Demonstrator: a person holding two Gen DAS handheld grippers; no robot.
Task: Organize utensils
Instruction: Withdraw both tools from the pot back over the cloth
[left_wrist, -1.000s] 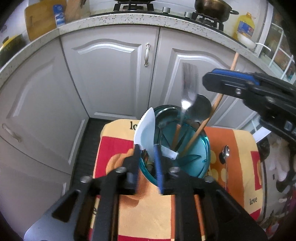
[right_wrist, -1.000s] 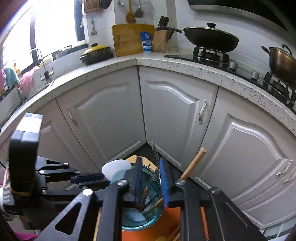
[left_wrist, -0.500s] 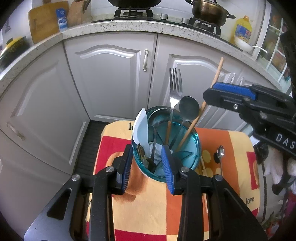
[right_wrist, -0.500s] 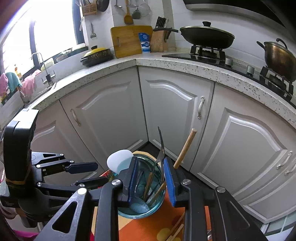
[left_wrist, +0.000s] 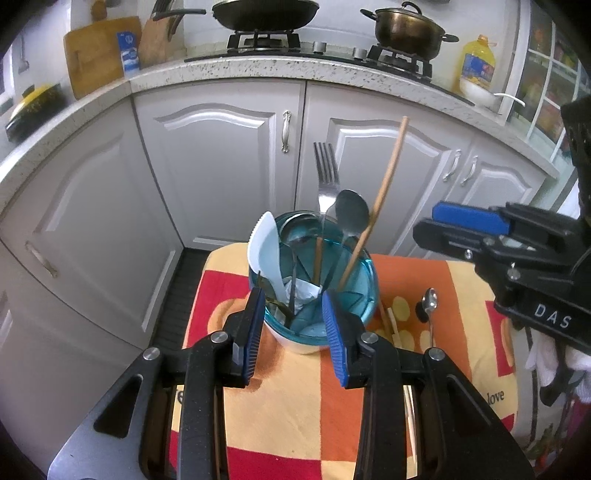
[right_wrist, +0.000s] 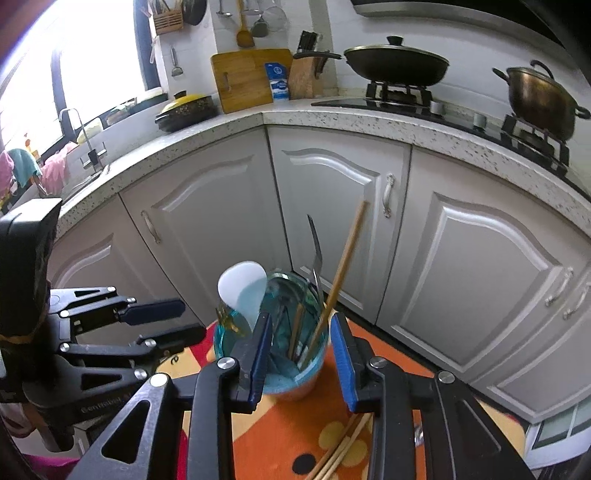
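Note:
A blue glass holder stands on the patterned cloth. In it are a white plastic spoon, a fork, a metal spoon and a wooden chopstick. My left gripper is open and empty, just in front of the holder. My right gripper is open and empty too, with the holder beyond its fingers. It also shows in the left wrist view, right of the holder. A small spoon and loose chopsticks lie on the cloth.
White cabinet doors stand close behind the small cloth-covered table. Above them runs a speckled counter with a stove, a wok and a pot. The floor drops off left of the table.
Both grippers opened and pulled back from the holder. The white spoon left my left gripper, the fork and chopstick left my right one, and all stand in the holder.

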